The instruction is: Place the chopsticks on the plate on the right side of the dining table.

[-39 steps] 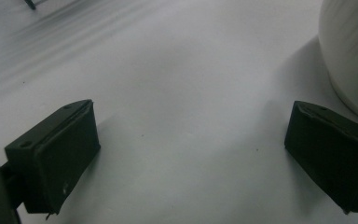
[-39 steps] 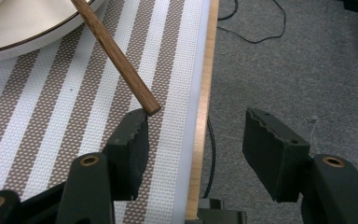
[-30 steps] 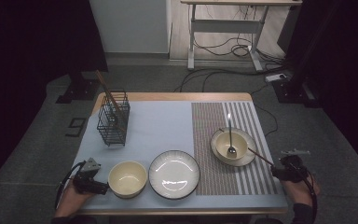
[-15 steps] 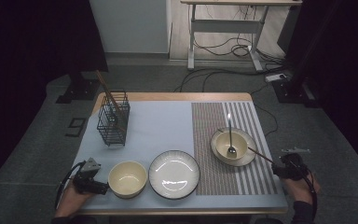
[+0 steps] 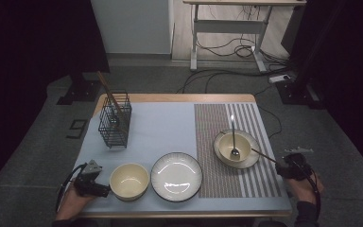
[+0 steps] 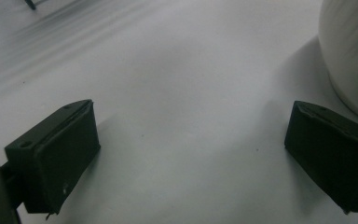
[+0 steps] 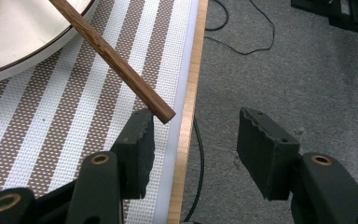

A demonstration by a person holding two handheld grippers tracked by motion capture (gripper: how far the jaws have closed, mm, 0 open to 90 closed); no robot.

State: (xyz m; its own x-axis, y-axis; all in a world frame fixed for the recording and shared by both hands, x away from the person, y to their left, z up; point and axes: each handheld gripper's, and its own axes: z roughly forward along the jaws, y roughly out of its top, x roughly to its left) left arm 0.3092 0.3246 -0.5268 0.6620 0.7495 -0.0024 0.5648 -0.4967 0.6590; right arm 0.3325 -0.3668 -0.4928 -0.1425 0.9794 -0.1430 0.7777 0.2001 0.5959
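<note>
At the lower right of the high view, the right hand-held gripper [image 5: 283, 166] sits by the worktop [image 5: 179, 98] edge, at the end of a chopstick [image 5: 263, 155] that slants up-left to a plate [image 5: 253, 160] carrying a small bowl [image 5: 226, 146] with a spoon [image 5: 234, 142]. In the right gripper view the chopstick [image 7: 116, 63] runs from the plate [image 7: 28, 60] at the upper left down to the frame's centre, its tip just above the left jaw; the hand-held gripper [image 7: 196, 135] is about half open, the jaws clasp nothing, and the chopstick end is not between them.

At the lower left of the high view, the left hand-held gripper [image 5: 105, 190] rests on the pale mat [image 5: 165, 127], just beside a cream bowl [image 5: 129, 180]. In the left gripper view its jaws stand wide apart on bare mat [image 6: 177, 93], the bowl [image 6: 352, 51] at the upper right near one jaw. A large plate [image 5: 177, 176] lies at lower centre, and a wire rack [image 5: 115, 120] with sticks stands at the upper left.
</note>
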